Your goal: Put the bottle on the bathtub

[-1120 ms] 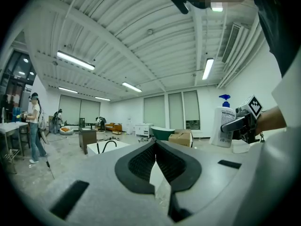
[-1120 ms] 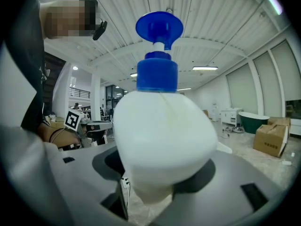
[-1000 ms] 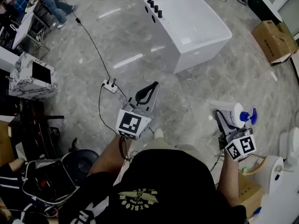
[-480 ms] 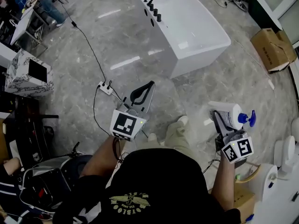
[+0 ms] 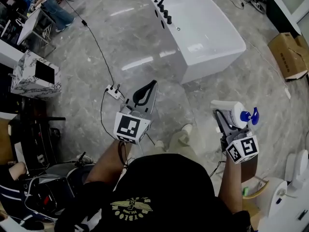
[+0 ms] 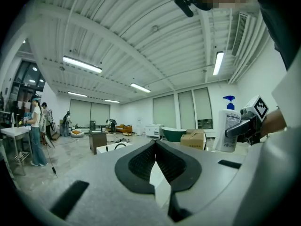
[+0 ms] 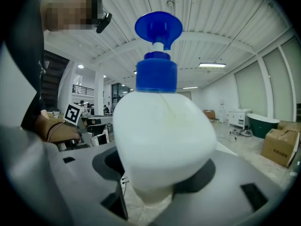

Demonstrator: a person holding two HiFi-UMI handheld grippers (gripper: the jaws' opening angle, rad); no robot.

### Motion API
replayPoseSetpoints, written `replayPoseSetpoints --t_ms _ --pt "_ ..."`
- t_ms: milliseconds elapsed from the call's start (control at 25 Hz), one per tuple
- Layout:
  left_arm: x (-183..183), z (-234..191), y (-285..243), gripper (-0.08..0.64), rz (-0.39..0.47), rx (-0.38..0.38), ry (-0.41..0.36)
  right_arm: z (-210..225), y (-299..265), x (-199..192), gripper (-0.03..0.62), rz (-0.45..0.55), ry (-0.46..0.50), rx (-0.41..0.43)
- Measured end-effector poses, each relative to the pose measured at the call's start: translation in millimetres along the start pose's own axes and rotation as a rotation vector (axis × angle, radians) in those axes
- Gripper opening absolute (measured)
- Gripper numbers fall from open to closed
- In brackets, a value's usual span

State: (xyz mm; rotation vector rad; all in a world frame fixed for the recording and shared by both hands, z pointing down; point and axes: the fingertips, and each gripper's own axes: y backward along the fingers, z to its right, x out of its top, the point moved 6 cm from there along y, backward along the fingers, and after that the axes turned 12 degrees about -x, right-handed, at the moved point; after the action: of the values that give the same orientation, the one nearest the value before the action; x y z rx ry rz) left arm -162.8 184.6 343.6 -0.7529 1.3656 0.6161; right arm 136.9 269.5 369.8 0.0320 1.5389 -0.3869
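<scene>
A white bottle (image 5: 231, 113) with a blue pump top is clamped sideways in my right gripper (image 5: 223, 119), at the right of the head view. It fills the right gripper view as a white body (image 7: 162, 140) under a blue pump. The white bathtub (image 5: 203, 28) with a black faucet stands on the floor ahead, well beyond both grippers. My left gripper (image 5: 144, 93) is shut and holds nothing; its dark pads (image 6: 141, 164) meet in the left gripper view, where the bottle (image 6: 227, 128) shows at right.
A black cable runs to a white power strip (image 5: 114, 92) on the grey marble floor just left of my left gripper. A marbled box (image 5: 34, 76) and dark equipment sit at left. Cardboard boxes (image 5: 288, 54) lie at right. A person (image 5: 50, 6) stands far left.
The tub has shifted slightly nearer and to the right in view as I move. Both grippers keep their hold and relative place; the bottle has tipped slightly.
</scene>
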Motion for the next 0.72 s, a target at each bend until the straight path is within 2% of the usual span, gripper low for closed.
replayPoseSetpoints --t_ms 440,720 --pt "9.4 -12.7 -76.1 0.009 -0.017 0.014 0.008 66.9 -49.1 5.9 0.27 -0.01 -0.007 0.021" --pt "20.6 -10.7 -120.2 0.009 -0.017 0.036 -0.022 111.8 -70.5 11.4 0.27 -0.014 -0.007 0.05"
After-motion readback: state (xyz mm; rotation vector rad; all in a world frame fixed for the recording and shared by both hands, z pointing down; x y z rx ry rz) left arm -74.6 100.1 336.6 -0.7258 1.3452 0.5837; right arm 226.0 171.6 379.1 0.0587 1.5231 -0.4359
